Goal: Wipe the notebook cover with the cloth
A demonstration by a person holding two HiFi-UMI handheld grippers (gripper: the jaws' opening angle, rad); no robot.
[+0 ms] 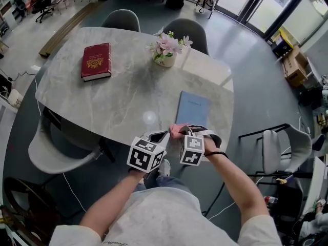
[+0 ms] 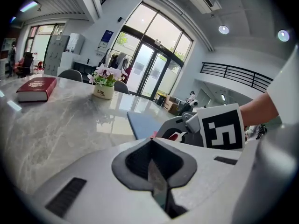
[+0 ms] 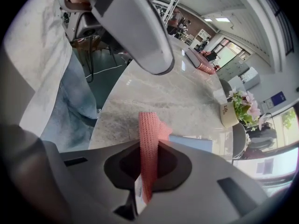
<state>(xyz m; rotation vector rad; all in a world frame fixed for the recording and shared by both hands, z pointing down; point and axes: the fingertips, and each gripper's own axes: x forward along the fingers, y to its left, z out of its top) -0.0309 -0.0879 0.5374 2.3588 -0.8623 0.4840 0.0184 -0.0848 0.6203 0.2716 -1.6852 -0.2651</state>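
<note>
A light blue notebook [image 1: 192, 109] lies flat near the table's right front edge. It also shows in the left gripper view [image 2: 142, 123] and the right gripper view [image 3: 192, 143]. My right gripper [image 1: 181, 131] is shut on a folded pink cloth [image 1: 177, 130], which stands up between its jaws [image 3: 149, 139]. It hovers at the table edge just short of the notebook's near end. My left gripper [image 1: 160, 136] sits close beside it on the left, jaws shut with nothing between them [image 2: 152, 148]. The cloth is apart from the notebook.
A red hardback book [image 1: 96, 60] lies at the far left of the marble table [image 1: 118, 96]. A small flower pot [image 1: 166, 53] stands at the back middle. Grey chairs [image 1: 122, 19] surround the table, and a white chair [image 1: 287, 147] is at the right.
</note>
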